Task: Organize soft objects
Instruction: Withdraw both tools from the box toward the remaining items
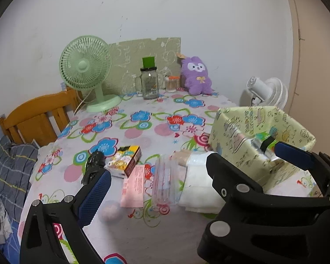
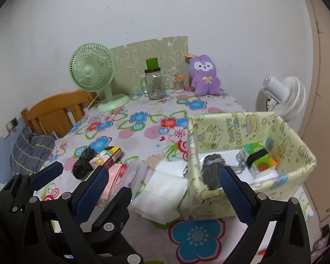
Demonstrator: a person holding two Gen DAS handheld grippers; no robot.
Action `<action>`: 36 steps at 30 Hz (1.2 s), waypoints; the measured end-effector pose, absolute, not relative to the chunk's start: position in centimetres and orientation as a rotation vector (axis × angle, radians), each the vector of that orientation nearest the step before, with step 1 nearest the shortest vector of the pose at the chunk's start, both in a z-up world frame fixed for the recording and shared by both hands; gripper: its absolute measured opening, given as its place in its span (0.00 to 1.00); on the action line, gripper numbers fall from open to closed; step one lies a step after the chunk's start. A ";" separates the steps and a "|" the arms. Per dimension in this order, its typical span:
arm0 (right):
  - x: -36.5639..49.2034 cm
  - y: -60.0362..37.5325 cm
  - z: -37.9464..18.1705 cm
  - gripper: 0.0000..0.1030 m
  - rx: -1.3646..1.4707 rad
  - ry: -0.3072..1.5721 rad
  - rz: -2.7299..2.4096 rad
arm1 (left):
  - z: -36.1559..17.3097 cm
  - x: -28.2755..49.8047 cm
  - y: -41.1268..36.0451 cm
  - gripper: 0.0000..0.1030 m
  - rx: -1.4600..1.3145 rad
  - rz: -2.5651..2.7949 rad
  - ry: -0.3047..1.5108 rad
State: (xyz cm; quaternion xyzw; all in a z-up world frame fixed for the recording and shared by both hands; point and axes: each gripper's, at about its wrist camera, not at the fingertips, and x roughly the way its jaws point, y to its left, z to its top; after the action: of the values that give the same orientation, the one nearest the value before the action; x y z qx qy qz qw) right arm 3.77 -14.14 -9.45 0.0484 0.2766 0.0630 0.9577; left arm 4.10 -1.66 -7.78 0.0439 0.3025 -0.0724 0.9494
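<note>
Stack of white folded cloths [image 2: 165, 189] dead ahead between spread, empty right gripper [image 2: 163, 171] fingers, beside yellow printed fabric box [image 2: 248, 127]; left gripper [image 1: 157, 169] equally open.

- I count two fans: one green desk fan [image 2: 92, 72] on the table and one white fan [image 2: 283, 96] off the far right edge.
- One purple plush [image 2: 205, 74] against the wall.
- One glass jar [image 2: 155, 85], plus one small cotton swab tub [image 2: 178, 84] next to it.
- One yellow fabric bin [image 2: 248, 127]. Inside it I make out one grey soft bundle [image 2: 212, 171] and one green-orange pack [image 2: 260, 160].
- One black bundle [image 1: 94, 165] on the cloth.
- One small printed carton [image 1: 126, 160].
- One pink packet [image 1: 135, 184].
- One stack of white pads [image 2: 162, 195]; can't count the layers.
- One clear plastic bag [image 1: 168, 180].
- Two grippers: left gripper [image 1: 158, 182], right gripper [image 2: 160, 187].
</note>
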 end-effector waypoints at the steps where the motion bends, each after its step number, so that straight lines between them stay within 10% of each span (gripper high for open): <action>1: 3.8 -14.0 -9.7 0.93 0.098 0.568 0.129 | -8.0 4.2 -1.5 0.99 0.086 -0.148 0.623; 7: 3.7 -12.9 -10.5 0.79 0.056 0.559 0.073 | -8.9 4.3 -0.6 0.97 0.079 -0.135 0.640; 36: 5.3 -11.2 -14.2 0.71 0.150 0.692 0.052 | -12.1 5.8 0.6 0.88 0.085 -0.197 0.731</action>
State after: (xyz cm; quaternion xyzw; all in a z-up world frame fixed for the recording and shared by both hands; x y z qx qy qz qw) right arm 5.27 -11.20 -14.15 0.0735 0.3389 0.0252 0.9376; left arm 5.82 0.58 -12.13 0.0414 0.3568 -0.0962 0.9283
